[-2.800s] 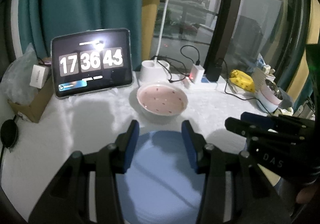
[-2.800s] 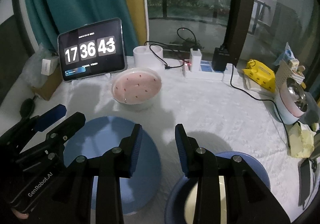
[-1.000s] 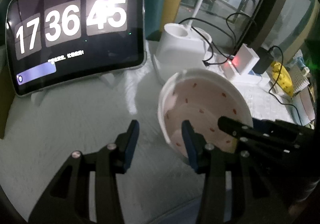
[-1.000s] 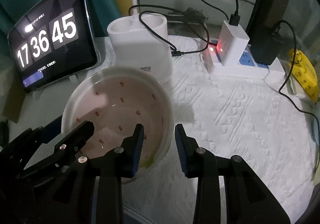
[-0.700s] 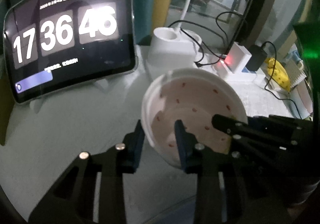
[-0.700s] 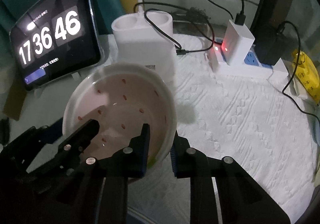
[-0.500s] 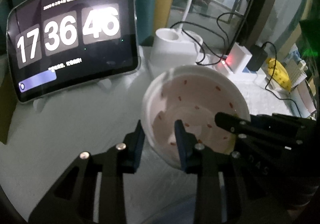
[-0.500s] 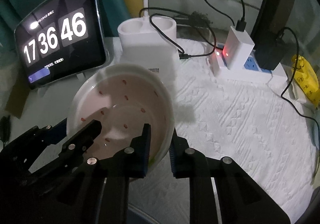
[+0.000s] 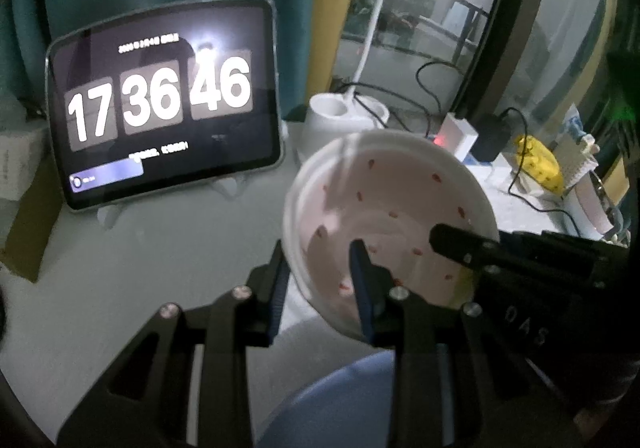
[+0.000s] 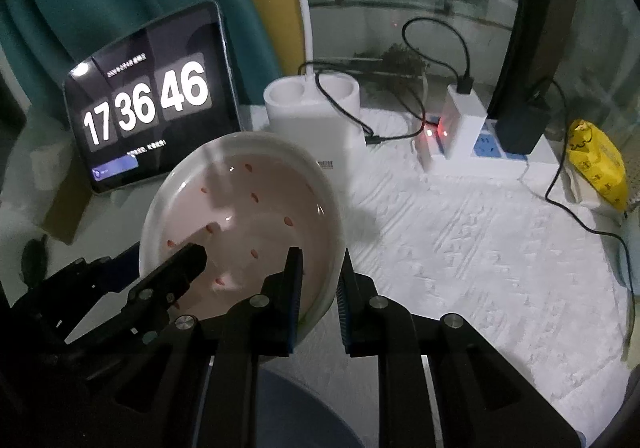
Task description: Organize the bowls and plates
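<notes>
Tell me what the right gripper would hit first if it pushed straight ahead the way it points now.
Nothing new until the bowl it already clamps by the rim. Beyond the right gripper, the line probably meets the white tablecloth, short of the power strip; depth is unclear.

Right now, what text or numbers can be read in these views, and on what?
"17 36 46": flip-clock digits on the tablet screen.
"DAS": on the right hand-held gripper body, faint.
Small lines on the tablet and a label on the white lamp base: too blurred to read.
</notes>
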`<state>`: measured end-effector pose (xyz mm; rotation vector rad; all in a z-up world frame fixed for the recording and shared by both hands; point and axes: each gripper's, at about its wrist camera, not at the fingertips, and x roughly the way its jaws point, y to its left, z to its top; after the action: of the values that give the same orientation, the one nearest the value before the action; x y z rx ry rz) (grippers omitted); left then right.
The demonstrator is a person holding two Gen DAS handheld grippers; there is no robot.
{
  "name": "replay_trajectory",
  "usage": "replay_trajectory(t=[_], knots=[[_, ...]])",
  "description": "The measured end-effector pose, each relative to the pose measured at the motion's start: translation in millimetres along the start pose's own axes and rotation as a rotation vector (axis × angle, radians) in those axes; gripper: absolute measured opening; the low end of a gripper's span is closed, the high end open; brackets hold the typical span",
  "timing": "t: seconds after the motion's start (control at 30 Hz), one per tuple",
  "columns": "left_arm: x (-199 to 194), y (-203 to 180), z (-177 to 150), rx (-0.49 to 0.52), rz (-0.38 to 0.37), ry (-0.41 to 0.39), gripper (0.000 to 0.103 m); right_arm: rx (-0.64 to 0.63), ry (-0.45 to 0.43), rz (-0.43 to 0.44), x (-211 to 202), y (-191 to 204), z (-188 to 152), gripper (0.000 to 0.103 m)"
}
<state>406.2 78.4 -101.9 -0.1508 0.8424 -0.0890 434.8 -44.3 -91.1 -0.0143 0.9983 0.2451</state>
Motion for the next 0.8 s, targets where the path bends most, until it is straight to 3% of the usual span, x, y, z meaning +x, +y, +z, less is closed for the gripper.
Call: replay_trajectory(t=[0.8], knots=[[-86, -34, -25, 0.033, -0.035, -0.101, 0.031, 0.017, -0.109, 0.015, -88, -5, -41, 0.017]])
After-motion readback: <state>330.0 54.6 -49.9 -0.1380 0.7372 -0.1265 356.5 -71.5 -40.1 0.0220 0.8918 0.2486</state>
